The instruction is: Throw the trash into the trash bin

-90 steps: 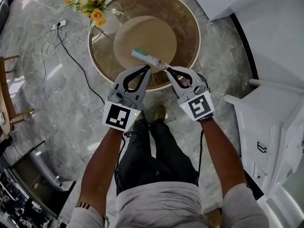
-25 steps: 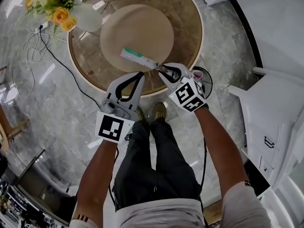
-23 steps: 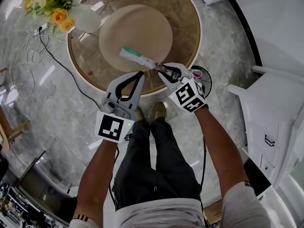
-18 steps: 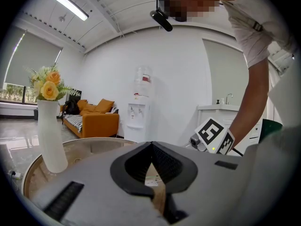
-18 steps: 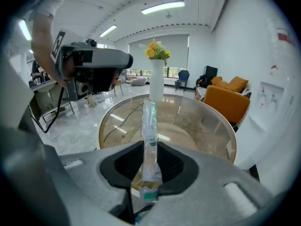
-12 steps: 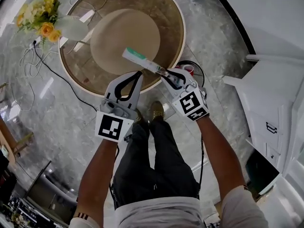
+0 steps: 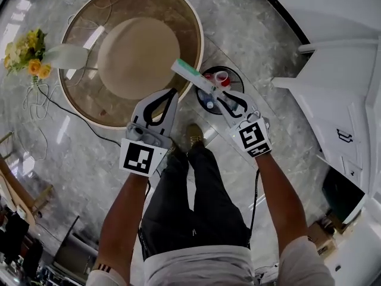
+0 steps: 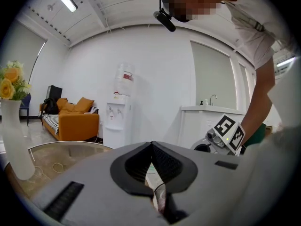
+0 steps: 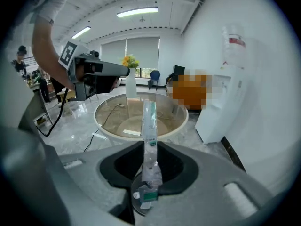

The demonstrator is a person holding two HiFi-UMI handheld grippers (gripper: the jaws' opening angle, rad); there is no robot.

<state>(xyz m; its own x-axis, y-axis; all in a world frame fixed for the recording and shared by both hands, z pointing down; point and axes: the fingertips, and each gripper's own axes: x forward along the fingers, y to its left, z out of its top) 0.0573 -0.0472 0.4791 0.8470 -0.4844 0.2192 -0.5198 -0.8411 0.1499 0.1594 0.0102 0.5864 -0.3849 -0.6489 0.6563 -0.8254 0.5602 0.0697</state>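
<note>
The round glass table [image 7: 77,94] fills the far left of the floor in front of you. Just to its right, on the floor, stands the dark trash bin [image 7: 201,94]. Your left gripper [image 7: 171,94] hangs over the table's near rim with its jaws together and nothing between them. Your right gripper [image 7: 219,99] is above the bin, clamped on the near end of a clear, green-printed wrapper [image 7: 191,76], which points far-left towards the table's edge.
</note>
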